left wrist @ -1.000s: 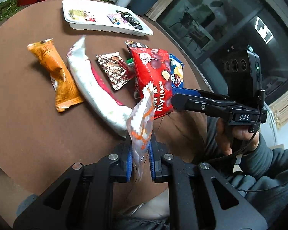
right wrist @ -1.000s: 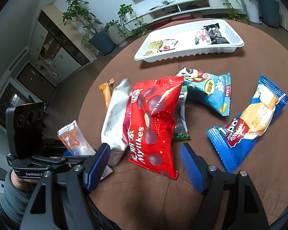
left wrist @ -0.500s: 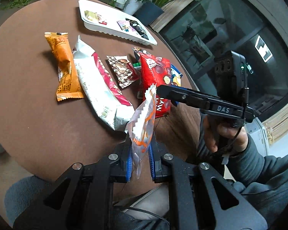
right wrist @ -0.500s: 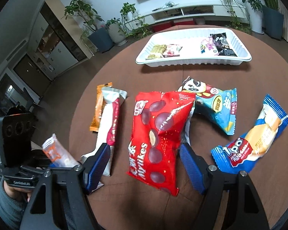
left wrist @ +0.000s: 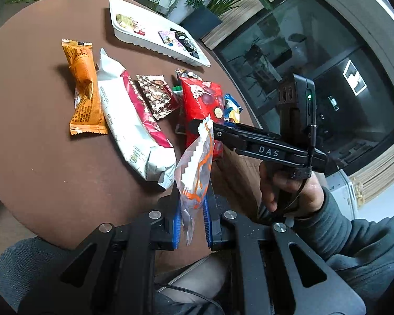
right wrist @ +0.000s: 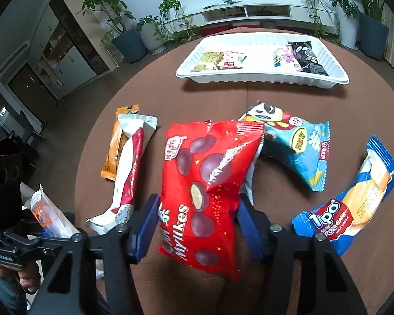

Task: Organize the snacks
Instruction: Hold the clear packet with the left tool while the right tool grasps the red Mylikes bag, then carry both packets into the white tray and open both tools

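- Snacks lie loose across the middle of the brown counter (right wrist: pixel 289 99), waiting for the white tray (right wrist: pixel 262 81) at the upper right of the right wrist view.
- My left tongs (left wrist: pixel 191 218) pinch a small orange-printed packet (left wrist: pixel 197 168) upright, clear of the counter, ready to carry.
- My right tongs (right wrist: pixel 197 225) stand wide, straddling the red Mylikes bag (right wrist: pixel 207 178), I judge for the next grab.
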### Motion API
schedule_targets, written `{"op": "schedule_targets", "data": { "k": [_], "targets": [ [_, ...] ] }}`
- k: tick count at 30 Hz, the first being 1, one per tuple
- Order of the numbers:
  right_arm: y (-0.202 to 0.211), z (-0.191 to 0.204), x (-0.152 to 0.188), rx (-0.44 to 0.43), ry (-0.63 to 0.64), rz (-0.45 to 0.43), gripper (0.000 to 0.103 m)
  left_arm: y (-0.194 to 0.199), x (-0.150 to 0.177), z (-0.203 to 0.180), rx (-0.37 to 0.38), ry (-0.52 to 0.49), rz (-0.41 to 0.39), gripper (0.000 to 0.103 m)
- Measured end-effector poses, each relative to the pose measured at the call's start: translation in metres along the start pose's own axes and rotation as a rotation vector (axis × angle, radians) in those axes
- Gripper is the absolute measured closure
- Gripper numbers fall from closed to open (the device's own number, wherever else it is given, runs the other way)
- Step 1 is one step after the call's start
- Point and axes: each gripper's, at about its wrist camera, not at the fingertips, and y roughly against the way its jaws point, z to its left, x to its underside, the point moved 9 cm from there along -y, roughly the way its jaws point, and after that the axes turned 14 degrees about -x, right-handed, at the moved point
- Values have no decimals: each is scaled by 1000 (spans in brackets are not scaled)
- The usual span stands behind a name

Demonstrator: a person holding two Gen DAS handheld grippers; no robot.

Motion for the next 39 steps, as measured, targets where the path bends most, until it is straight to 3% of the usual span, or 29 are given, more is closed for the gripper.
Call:
{"op": "schedule_targets", "data": {
  "k": [7,16,29,39],
  "targets": [
    [2,-2,0,-21,-3,-6,62,1,-3,-6,9,1,-2,91],
    [7,-3,1,-66,-56,-22,71,4,-7,-11,31,12,-9,91],
    [59,3,-7,-181,-138,-122,75,5,-21,-20,62,24,-28,91],
    [110,-46,-28,-178,-249,-228,75,20,-78,-26,56,3,-84,91]
  ]
}}
